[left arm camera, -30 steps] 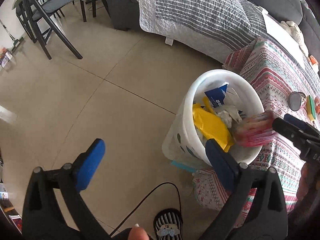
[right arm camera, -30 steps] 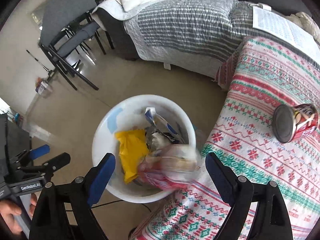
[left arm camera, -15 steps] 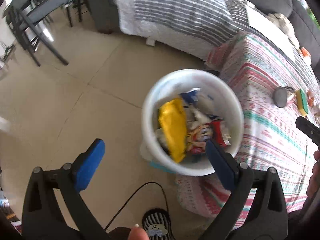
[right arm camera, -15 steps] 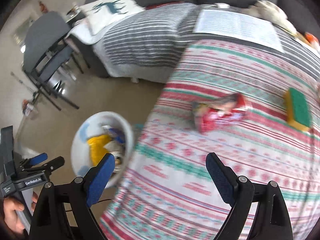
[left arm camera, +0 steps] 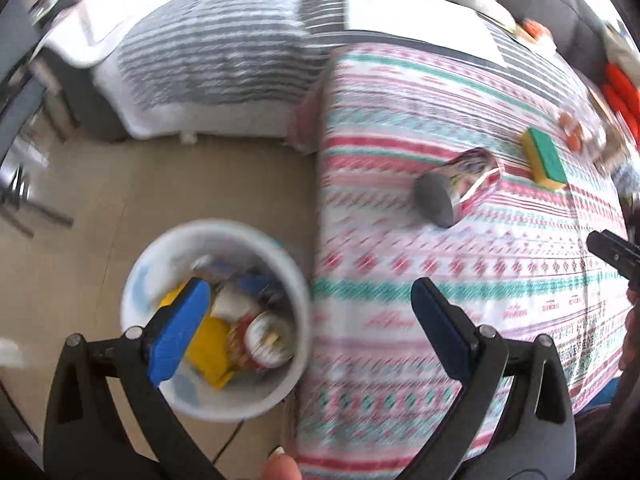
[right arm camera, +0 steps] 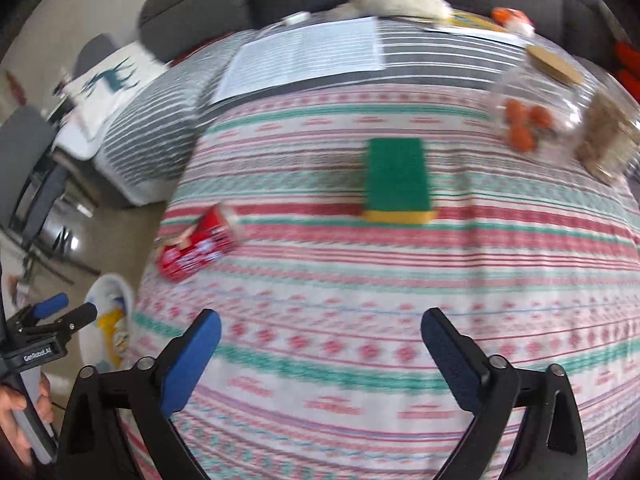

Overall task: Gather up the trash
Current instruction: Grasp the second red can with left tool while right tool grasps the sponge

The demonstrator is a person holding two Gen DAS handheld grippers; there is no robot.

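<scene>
Bin (left arm camera: 132, 292) on floor beside counter (left arm camera: 400, 280), already holds yellow wrapper (left arm camera: 210, 350), cup and other scraps. Red can (left arm camera: 460, 190) on its side on counter cloth, not yet collected; likely next item. Green-yellow sponge (right arm camera: 396, 176) near can, probably not trash. Left gripper (left arm camera: 308, 328) jaws wide apart, empty, above bin edge. Right gripper (right arm camera: 320, 352) jaws wide apart, empty, over cloth. Room: striped sofa cover (left arm camera: 224, 60), paper sheet (right arm camera: 304, 56), tiled floor (left arm camera: 160, 192), chair at left. Motion blur throughout.

Snack bag now inside bin (left arm camera: 216, 320), apparently; right gripper (right arm camera: 320, 344) swung from bin to over tablecloth (right arm camera: 360, 280).
</scene>
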